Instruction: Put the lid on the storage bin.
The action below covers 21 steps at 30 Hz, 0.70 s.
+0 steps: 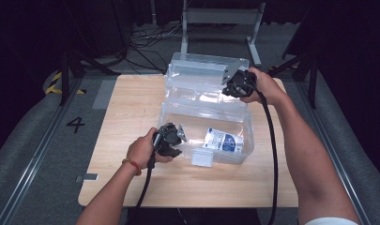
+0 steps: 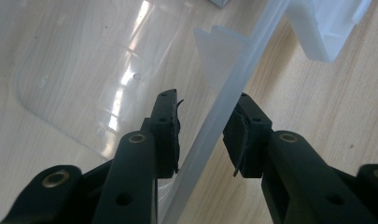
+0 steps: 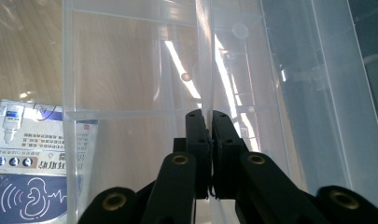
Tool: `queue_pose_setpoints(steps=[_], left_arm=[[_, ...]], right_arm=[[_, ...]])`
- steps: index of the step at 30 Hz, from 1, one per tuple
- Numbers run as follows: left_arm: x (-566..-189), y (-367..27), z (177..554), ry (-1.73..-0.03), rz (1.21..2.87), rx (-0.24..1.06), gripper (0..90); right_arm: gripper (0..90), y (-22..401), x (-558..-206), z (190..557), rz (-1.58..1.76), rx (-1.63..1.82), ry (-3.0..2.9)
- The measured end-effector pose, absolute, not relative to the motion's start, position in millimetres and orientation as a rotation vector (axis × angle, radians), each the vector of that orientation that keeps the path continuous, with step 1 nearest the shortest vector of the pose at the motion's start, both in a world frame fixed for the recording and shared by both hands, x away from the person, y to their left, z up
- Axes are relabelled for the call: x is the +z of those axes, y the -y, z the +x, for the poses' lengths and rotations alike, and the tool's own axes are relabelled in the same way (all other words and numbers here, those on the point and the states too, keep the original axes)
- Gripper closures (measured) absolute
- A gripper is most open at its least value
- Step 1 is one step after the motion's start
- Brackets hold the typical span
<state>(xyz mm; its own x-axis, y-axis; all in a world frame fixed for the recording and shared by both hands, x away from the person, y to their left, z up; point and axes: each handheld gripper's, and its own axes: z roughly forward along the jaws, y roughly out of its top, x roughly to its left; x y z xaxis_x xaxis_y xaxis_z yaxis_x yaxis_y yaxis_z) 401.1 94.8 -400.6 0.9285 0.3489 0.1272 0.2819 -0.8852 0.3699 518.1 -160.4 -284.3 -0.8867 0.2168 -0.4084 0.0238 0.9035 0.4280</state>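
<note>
A clear plastic box (image 1: 173, 115) stands open on the wooden table, its lid (image 1: 204, 63) tipped up at the back. A white and blue packet (image 1: 224, 140) lies flat on the box floor, and it shows through the plastic as the packet (image 3: 28, 158). My right gripper (image 1: 231, 87) is at the box's back right; the right gripper (image 3: 209, 114) is shut on a thin wall of a clear compartment tray (image 3: 130, 70). My left gripper (image 1: 177, 139) is at the front left wall. The left gripper (image 2: 205, 107) has its jaws astride the box rim (image 2: 233, 84), with a gap at each pad.
The box's white front latch (image 1: 202, 157) hangs over the near wall, and the latch (image 2: 326, 28) shows at the top right. Bare table (image 1: 131, 98) lies left of the box and in front of it. Metal stand legs and cables are on the floor beyond the table.
</note>
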Motion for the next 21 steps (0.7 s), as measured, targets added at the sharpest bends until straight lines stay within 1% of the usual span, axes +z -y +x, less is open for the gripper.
queue_pose_setpoints(steps=[21], left_arm=[[-402,-93,399,-0.495,2.703,0.289,62.3]], right_arm=[[87.5,163,-280,500,0.159,0.622,-2.601]])
